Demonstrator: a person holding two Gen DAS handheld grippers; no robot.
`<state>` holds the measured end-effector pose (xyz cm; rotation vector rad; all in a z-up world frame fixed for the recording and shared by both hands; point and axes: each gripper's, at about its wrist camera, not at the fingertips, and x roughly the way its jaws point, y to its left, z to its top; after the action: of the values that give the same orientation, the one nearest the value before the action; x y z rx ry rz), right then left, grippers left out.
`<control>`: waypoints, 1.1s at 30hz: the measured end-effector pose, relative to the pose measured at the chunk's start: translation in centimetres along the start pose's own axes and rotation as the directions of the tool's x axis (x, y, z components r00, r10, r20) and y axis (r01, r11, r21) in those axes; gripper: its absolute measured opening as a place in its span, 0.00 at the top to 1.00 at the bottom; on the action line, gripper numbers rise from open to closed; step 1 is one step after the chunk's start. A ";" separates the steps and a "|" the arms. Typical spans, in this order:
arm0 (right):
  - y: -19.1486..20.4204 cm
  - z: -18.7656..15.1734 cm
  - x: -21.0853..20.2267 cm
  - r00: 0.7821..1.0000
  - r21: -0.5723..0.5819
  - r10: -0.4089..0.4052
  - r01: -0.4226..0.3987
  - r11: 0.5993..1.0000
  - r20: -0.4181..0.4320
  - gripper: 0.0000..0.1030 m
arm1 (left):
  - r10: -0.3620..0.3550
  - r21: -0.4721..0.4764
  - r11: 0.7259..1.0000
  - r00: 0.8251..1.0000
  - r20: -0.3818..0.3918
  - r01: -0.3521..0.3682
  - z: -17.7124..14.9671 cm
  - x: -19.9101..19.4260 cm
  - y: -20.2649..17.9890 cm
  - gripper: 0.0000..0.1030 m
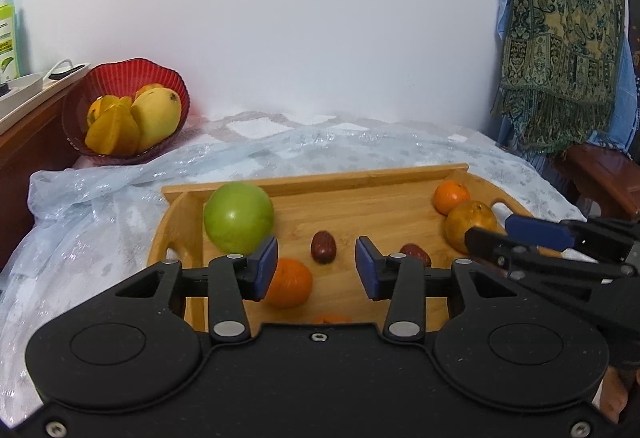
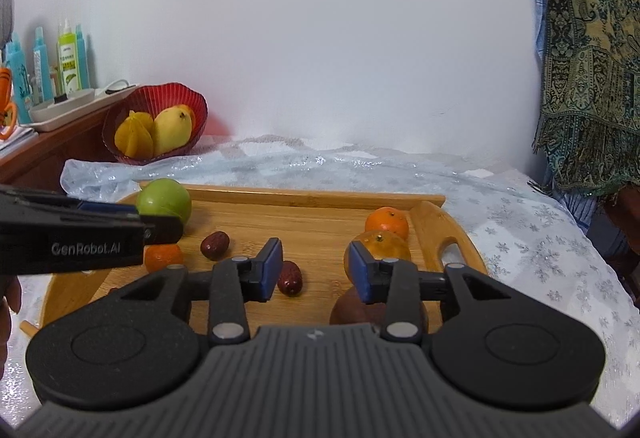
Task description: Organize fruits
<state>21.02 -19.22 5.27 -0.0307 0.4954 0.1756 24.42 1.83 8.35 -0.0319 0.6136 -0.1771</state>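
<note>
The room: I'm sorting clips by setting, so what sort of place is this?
Probably a lived-in home. A red fruit bowl sits by toiletry bottles on a wooden cabinet, and a patterned shawl hangs nearby.

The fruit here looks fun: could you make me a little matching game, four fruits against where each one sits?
Things:
1. green apple
2. mango
3. two oranges
4. red date

Places:
A. in the red bowl
B. far left corner of the wooden tray
C. middle of the tray
D. by the tray's right handle

Pairs: 1-B, 2-A, 3-D, 4-C
</note>
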 end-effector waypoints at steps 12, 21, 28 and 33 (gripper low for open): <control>-0.5 -0.8 -2.0 1.000 0.042 0.003 -0.004 0.999 0.029 0.39 | 0.002 -0.005 1.000 1.000 0.017 -0.002 -2.0 -2.9 -0.5 0.53; -0.1 -2.0 -3.2 0.999 0.038 0.000 -0.002 0.999 0.035 0.31 | 0.012 -0.021 1.000 1.000 0.008 -0.012 -4.0 -3.9 -0.1 0.44; -0.2 -3.2 -4.3 0.999 0.038 -0.015 0.013 0.999 0.040 0.24 | 0.030 -0.028 0.999 0.999 0.009 -0.030 -5.8 -5.1 0.2 0.38; -0.1 -4.0 -4.9 0.999 0.023 -0.019 0.018 1.000 0.038 0.22 | 0.045 -0.050 0.998 0.999 0.002 -0.045 -7.1 -5.9 0.7 0.34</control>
<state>14.90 -20.43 4.11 -0.0095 0.4587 0.1522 15.73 3.67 5.85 -0.0662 0.6149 -0.1178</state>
